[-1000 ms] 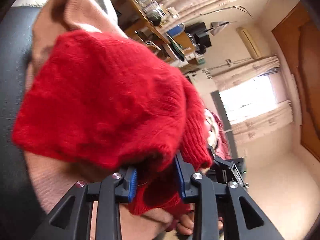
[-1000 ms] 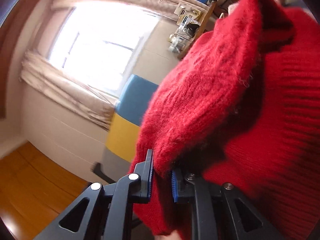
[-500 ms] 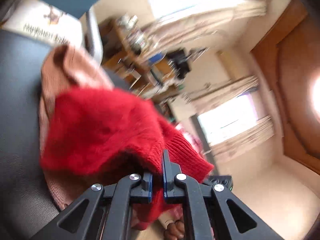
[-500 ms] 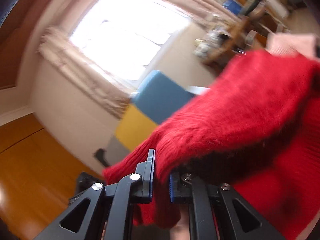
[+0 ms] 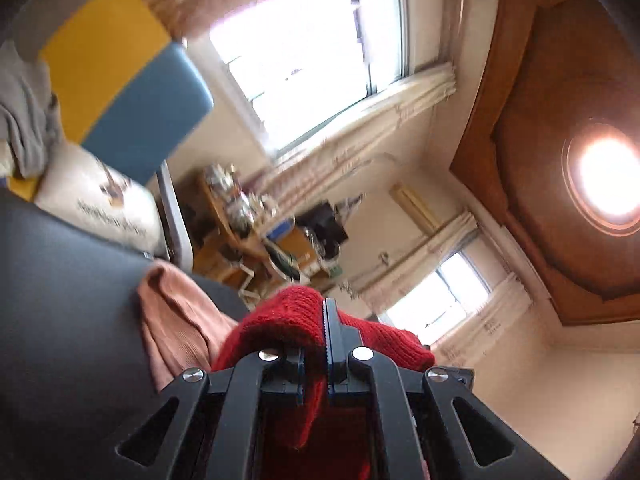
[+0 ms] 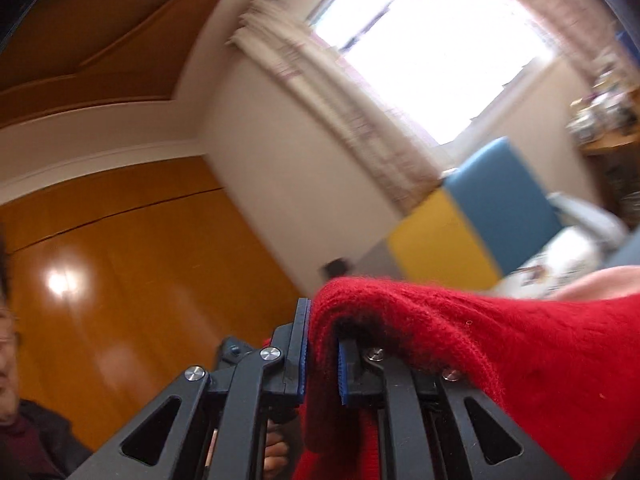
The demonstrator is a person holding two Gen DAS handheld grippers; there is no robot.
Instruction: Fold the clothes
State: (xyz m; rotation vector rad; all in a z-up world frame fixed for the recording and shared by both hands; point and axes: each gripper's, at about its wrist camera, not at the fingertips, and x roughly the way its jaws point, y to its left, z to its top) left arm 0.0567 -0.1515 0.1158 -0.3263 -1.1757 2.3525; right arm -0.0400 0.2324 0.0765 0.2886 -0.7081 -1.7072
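A red knit sweater point(image 5: 280, 324) is lifted high, and both views tilt up toward the ceiling. My left gripper point(image 5: 316, 344) is shut on a ribbed edge of the sweater, which drapes over the jaws and hangs down between the fingers. My right gripper point(image 6: 322, 354) is shut on another fold of the red sweater point(image 6: 500, 344), whose body stretches away to the right. A pink-brown knit garment point(image 5: 176, 324) lies on the black leather surface point(image 5: 64, 304) just left of my left gripper.
A blue and yellow chair back point(image 5: 132, 80) and a white printed cushion point(image 5: 100, 200) stand behind the black surface. A cluttered wooden desk point(image 5: 248, 232) is farther back. A person point(image 6: 16, 408) shows at the left edge of the right wrist view, before orange wooden panelling point(image 6: 140, 280).
Both grippers rose with the sweater and tipped upward; the red knit that filled the views now sits low by the jaws. The left jaws went from wide apart to closed on the fabric.
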